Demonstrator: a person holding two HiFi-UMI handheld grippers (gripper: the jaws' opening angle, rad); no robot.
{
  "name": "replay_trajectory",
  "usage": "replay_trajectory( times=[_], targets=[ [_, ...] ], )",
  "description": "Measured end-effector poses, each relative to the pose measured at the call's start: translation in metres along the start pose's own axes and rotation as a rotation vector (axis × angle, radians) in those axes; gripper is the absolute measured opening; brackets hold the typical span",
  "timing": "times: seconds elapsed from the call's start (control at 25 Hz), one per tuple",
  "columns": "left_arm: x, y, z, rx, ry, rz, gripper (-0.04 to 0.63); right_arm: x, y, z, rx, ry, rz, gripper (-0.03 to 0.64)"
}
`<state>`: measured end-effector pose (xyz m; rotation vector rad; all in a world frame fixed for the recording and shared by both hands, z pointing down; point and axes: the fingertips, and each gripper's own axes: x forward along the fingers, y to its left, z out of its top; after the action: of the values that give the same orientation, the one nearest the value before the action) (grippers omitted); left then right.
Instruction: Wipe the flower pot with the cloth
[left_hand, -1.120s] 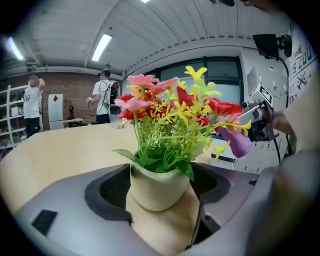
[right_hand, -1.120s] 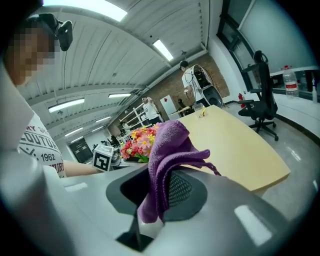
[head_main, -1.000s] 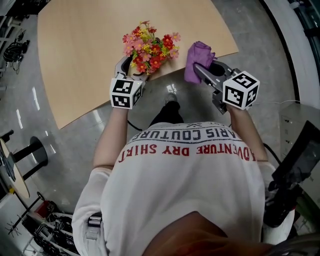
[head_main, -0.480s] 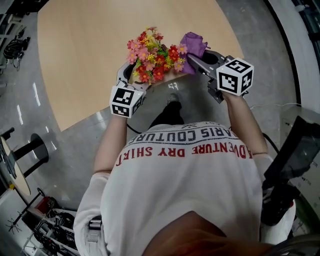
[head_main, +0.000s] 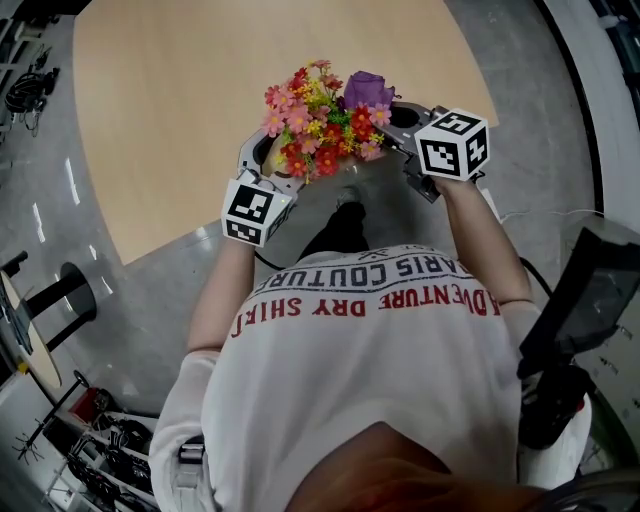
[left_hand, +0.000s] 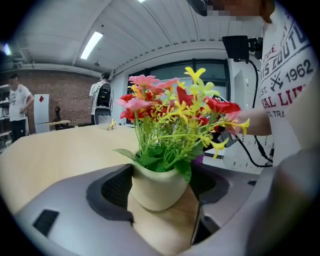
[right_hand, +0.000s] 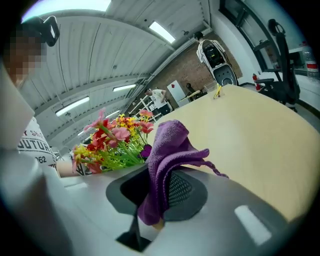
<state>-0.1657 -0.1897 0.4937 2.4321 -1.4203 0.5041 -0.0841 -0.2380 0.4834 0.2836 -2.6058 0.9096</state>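
Two grippers meet at the near edge of the pale wooden counter (head_main: 200, 100), one on each side of a bunch of flowers (head_main: 320, 120). The left gripper (head_main: 280, 160) has its jaws spread wide around the flower pot (left_hand: 155, 192), a small cream pot with a rounded belly, and the dark pads sit against the pot's sides, so the pot is gripped. The pot stands upright over the counter's edge; whether its base rests on the wood or hangs just above it cannot be told. Red, pink and yellow blooms on green stems rise from it and hide the pot in the head view.

The right gripper (right_hand: 152, 200) has its jaws closed on the cloth (right_hand: 167, 150), a purple cloth pinched at its lower end, with the rest bunched up and folded over the top of the jaws. In the head view the cloth (head_main: 368, 90) lies just beside the flowers, at their right side, touching or nearly touching the outer blooms.
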Motion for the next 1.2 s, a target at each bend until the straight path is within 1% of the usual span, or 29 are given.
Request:
replay_trajectory(
  times=[0.2, 0.36, 0.56, 0.72, 0.88, 1.0, 1.12, 1.2],
  targets=[
    [0.000, 0.004, -0.001, 0.005, -0.003, -0.017, 0.354, 0.011, -0.008, -0.001, 0.044, 0.032, 0.005, 0.046],
    [-0.002, 0.003, 0.000, 0.005, -0.005, -0.026, 0.354, 0.016, -0.020, -0.009, 0.063, 0.096, -0.049, 0.046],
    [-0.001, 0.001, 0.011, 0.017, -0.003, -0.042, 0.354, 0.018, -0.034, -0.015, 0.012, 0.213, -0.141, 0.044],
    [-0.001, 0.001, 0.008, 0.024, 0.001, -0.064, 0.354, 0.022, -0.038, -0.023, 0.040, 0.238, -0.136, 0.044],
    [-0.003, 0.003, 0.008, 0.035, 0.001, -0.084, 0.354, 0.024, -0.037, -0.024, 0.051, 0.247, -0.127, 0.044],
    [-0.004, 0.002, 0.006, 0.036, -0.009, -0.078, 0.354, 0.023, -0.037, -0.025, 0.083, 0.227, -0.108, 0.046],
    [-0.003, 0.005, 0.001, 0.009, -0.020, -0.024, 0.359, 0.017, -0.042, -0.024, 0.115, 0.177, -0.122, 0.046],
    [-0.005, 0.008, -0.004, -0.043, -0.025, 0.035, 0.377, 0.011, -0.043, -0.025, 0.114, 0.144, -0.141, 0.045]
  ],
)
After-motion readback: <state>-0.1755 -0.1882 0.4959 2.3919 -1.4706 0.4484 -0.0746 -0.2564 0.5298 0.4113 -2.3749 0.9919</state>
